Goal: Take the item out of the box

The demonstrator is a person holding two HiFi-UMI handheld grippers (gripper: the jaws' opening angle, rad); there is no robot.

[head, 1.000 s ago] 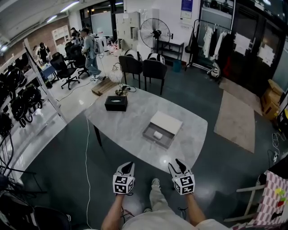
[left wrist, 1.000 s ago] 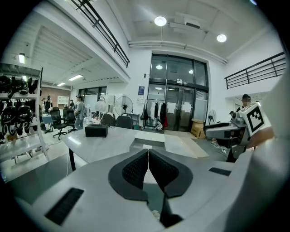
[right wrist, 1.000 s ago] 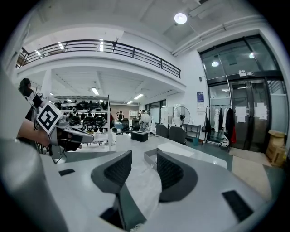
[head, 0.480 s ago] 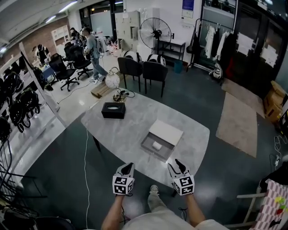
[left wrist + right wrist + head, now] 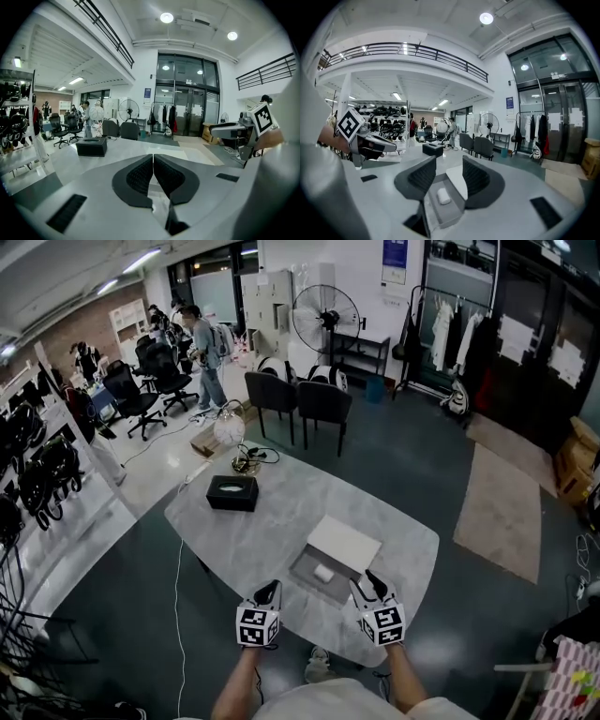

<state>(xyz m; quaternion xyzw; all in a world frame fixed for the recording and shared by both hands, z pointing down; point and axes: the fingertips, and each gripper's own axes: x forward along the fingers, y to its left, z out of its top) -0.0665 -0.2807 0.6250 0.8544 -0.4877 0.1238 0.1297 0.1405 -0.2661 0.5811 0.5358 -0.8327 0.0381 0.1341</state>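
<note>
On the grey table point(image 5: 262, 531), an open shallow grey box point(image 5: 310, 584) lies near the front edge. A small white item point(image 5: 323, 572) sits inside it, and the white lid point(image 5: 344, 543) lies against its far side. My left gripper point(image 5: 269, 589) hovers just left of the box with its jaws pressed together point(image 5: 153, 161) and nothing between them. My right gripper point(image 5: 371, 579) hovers just right of the box, open point(image 5: 449, 171). In the right gripper view the box point(image 5: 454, 216) and the item point(image 5: 443, 196) show through the gap between the jaws, apart from them.
A black tissue box point(image 5: 232, 492) sits at the table's far left. Two dark chairs point(image 5: 300, 401) stand beyond the table, with a fan point(image 5: 325, 320) and a clothes rack point(image 5: 450, 329) behind. People and office chairs are at the far left. A cable point(image 5: 177, 606) runs along the floor.
The table and box have come closer and lower in the head view; both grippers now hang over the table's near edge beside the box. A person in the background has walked on.
</note>
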